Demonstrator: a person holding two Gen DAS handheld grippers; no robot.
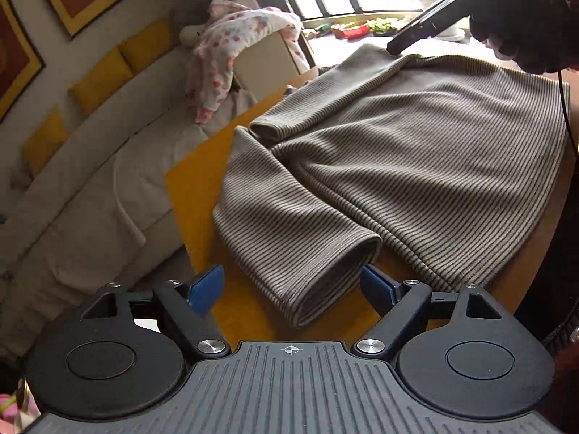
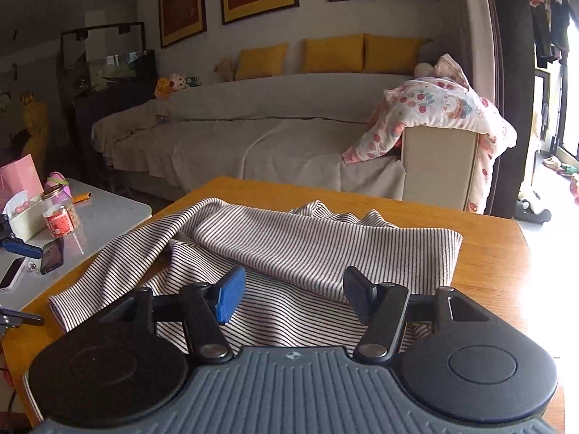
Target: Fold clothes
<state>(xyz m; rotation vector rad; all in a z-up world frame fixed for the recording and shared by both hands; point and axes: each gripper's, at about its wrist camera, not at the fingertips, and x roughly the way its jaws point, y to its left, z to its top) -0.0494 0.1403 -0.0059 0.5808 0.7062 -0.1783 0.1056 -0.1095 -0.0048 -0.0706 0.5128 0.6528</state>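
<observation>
A grey-and-black striped sweater [image 1: 416, 152] lies on the wooden table [image 1: 191, 195], one sleeve folded across the body. In the left wrist view its sleeve cuff [image 1: 325, 278] lies between the blue pads of my left gripper [image 1: 293, 289], which is open and not closed on it. The right gripper shows there as a dark shape [image 1: 423, 25] at the sweater's far edge. In the right wrist view my right gripper [image 2: 293, 296] is open just above the sweater [image 2: 307, 246], holding nothing.
A beige sofa [image 2: 253, 123] with yellow cushions stands past the table. A floral blanket [image 2: 438, 108] hangs over its armrest. A white side table [image 2: 108, 213] to the left holds a jar [image 2: 59, 217] and phones. The table's edges are close on the left and far sides.
</observation>
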